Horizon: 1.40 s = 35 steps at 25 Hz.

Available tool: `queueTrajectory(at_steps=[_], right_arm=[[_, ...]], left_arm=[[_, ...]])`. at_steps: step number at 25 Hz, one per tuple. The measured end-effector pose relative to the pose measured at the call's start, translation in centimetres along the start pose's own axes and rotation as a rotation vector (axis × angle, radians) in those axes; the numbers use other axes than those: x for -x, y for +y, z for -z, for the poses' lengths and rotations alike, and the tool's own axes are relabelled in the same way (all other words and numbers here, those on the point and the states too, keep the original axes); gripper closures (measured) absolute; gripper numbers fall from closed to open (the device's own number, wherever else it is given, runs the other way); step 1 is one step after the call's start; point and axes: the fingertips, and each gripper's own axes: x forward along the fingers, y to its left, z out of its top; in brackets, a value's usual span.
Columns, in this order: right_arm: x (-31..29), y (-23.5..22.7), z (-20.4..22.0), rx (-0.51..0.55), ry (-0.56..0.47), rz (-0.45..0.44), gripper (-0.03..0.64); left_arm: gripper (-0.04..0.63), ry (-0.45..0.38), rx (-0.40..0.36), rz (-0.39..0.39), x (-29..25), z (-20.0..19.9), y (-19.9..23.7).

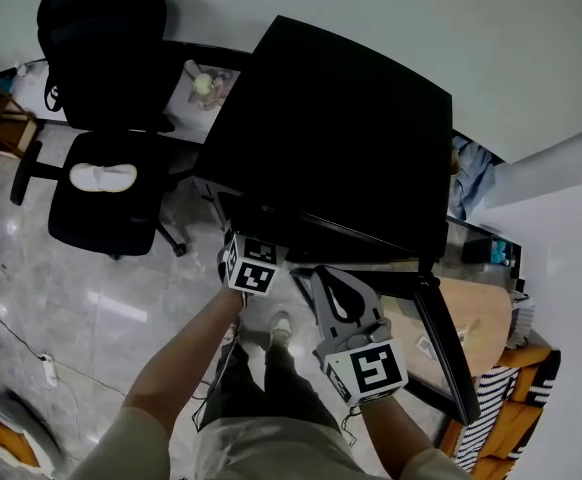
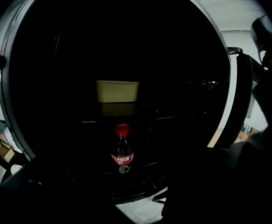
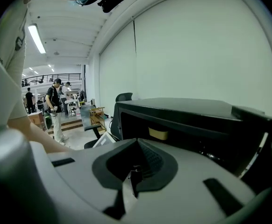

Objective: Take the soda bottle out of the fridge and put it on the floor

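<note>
The soda bottle (image 2: 122, 151), clear with a red cap and red label, stands upright on a low shelf deep inside the dark fridge (image 1: 341, 138). My left gripper (image 1: 241, 243) reaches toward the fridge's open front; in the left gripper view its dark jaws stand wide apart at the lower edges, well short of the bottle, with nothing between them. My right gripper (image 1: 329, 276) hovers beside it in front of the fridge, its grey jaws (image 3: 135, 171) pressed together and empty. The fridge door (image 1: 446, 338) hangs open at the right.
A yellow box (image 2: 117, 91) sits on the shelf above the bottle. A black office chair (image 1: 106, 168) and a desk (image 1: 206, 86) stand left of the fridge. A power strip (image 1: 49, 370) lies on the glossy floor. People (image 3: 56, 106) stand far off.
</note>
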Motion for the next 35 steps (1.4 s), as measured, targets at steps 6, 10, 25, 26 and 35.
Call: queueTrajectory(at_steps=[6, 10, 25, 26, 35], right_arm=[[-1.5, 0.2, 3.0, -0.014, 0.039, -0.010, 0.620], [-2.3, 0.0, 4.4, -0.027, 0.053, -0.005, 0.620], [-2.9, -2.5, 7.8, -0.049, 0.076, 0.038, 0.620], [-3.0, -2.6, 7.9, -0.050, 0.075, 0.040, 0.620], [-2.9, -3.3, 8.3, -0.053, 0.073, 0.062, 0.620]], left_arm=[[0.250, -0.018, 0.098, -0.090, -3.3, 1.2, 1.8], [0.250, -0.028, 0.071, -0.110, -5.4, 1.7, 2.8], [0.292, -0.084, -0.014, -0.075, -9.4, 2.9, 3.1], [0.293, -0.094, -0.018, -0.073, -9.3, 2.9, 3.2], [0.298, -0.099, -0.066, 0.002, -7.9, 3.8, 1.9]])
